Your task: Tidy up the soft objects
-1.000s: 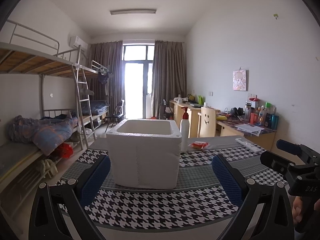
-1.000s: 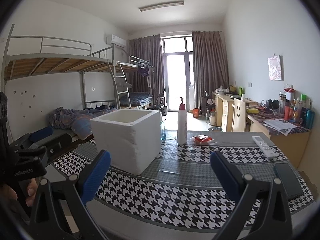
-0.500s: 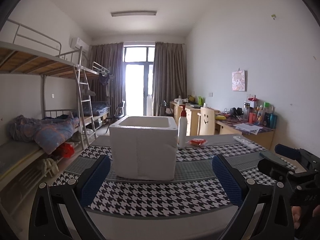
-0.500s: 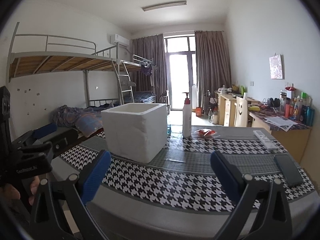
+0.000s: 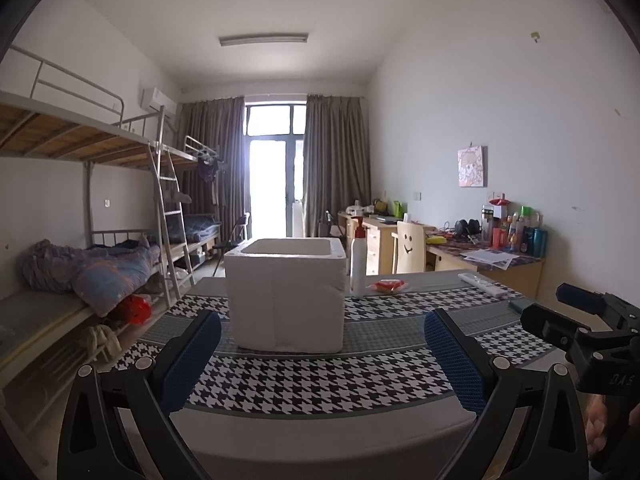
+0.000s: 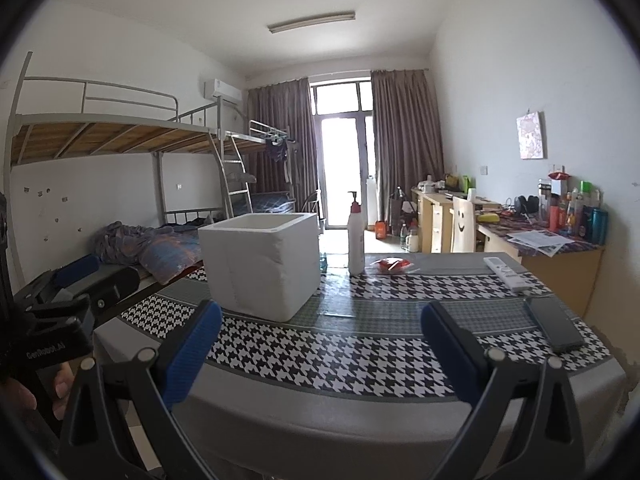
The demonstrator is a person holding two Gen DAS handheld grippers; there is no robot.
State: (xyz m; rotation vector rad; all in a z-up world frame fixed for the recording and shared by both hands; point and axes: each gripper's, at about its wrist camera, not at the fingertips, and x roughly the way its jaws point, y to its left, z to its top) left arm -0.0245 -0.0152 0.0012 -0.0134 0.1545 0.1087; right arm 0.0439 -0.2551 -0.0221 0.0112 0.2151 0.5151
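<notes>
Left tongs (image 5: 322,358) and right tongs (image 6: 320,354) spread wide, gripping nothing, poised at the near edge of the houndstooth-covered bench (image 6: 360,352). Open-topped white foam box (image 5: 285,294) standing mid-bench, white pump bottle (image 6: 355,246) just right of it, red crumpled packet (image 6: 394,265) farther right.

This is a student dormitory room: metal bunk beds (image 5: 100,216) with a ladder (image 5: 168,224) stand along one wall (bedding lies below), and wooden study desks (image 6: 440,216) along the other.
</notes>
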